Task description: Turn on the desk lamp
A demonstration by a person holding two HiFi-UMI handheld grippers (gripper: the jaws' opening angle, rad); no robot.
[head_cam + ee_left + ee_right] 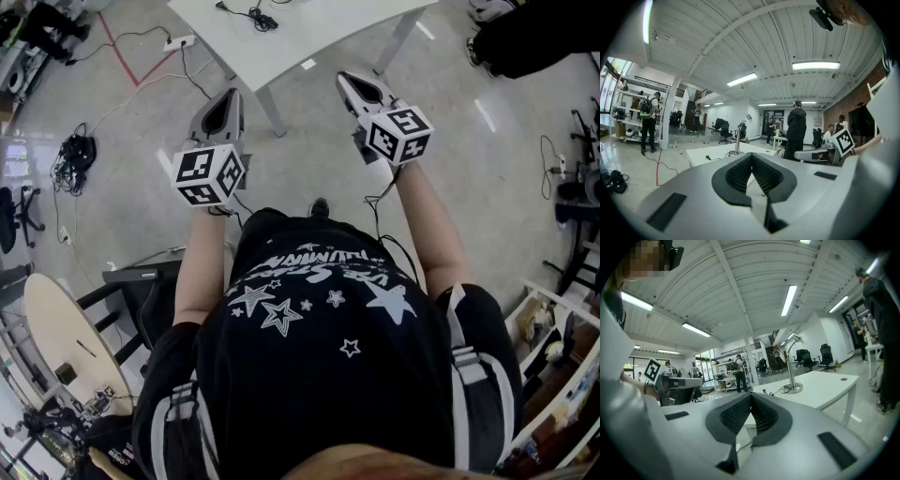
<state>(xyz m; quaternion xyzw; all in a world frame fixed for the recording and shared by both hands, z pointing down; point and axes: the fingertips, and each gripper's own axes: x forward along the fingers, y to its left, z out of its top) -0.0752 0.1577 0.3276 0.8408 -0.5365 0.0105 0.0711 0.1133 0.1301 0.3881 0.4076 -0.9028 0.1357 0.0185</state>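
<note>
A silver gooseneck desk lamp (791,366) stands on a white table (825,386), its round base next to a black cable. The left gripper view shows the same lamp (739,135) farther off on that table (705,157). Both grippers are held level in the air, short of the table's near edge (309,42). My left gripper (752,155) is shut with nothing between its pads. My right gripper (751,396) is likewise shut and empty. From the head view, the left gripper (228,96) and right gripper (349,81) point towards the table, side by side.
A person in black (796,129) stands beside the table. Other people, office chairs (724,131) and shelves (628,117) fill the room behind. A power strip (178,41) and cables (75,150) lie on the floor at left. A round table (61,328) is behind me.
</note>
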